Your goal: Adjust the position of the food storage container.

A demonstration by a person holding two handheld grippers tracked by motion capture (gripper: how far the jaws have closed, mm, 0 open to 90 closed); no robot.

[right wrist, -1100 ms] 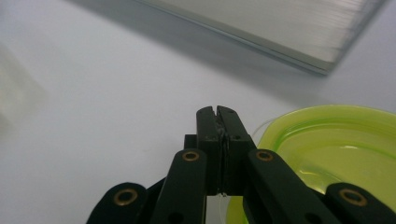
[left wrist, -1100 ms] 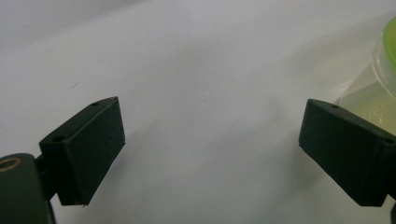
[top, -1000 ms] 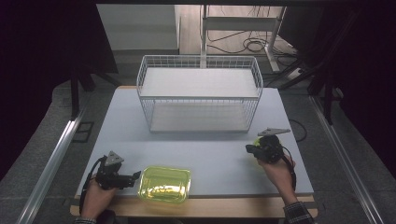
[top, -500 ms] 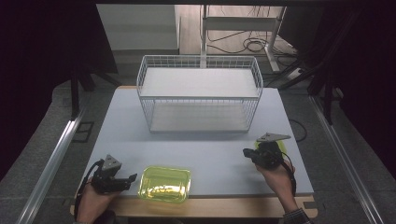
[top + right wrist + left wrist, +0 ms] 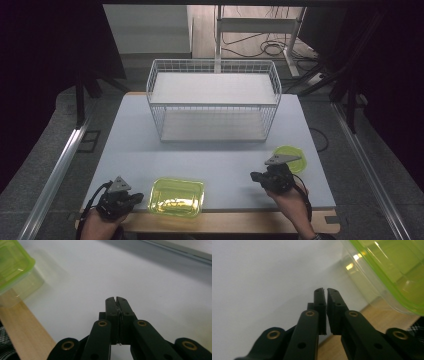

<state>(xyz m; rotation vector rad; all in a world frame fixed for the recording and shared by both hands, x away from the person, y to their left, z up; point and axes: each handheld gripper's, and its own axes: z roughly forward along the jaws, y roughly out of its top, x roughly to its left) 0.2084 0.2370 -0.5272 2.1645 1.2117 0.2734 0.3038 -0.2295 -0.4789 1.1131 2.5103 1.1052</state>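
The pale grey surface [image 5: 210, 165] carries a white wire basket [image 5: 212, 100] well beyond both hand-held grippers. Near the front edge, a yellow-green clear lidded container [image 5: 176, 196] lies just to the right of the left hand-held gripper [image 5: 134, 198], apart from it. That gripper has drawn back from the container since a second ago, and its jaws have just been closing; they now stand nearly together with nothing between them. The right hand-held gripper [image 5: 256, 177] has slid left, uncovering a round green lid [image 5: 291, 158] just behind it; its jaws are pressed together, empty.
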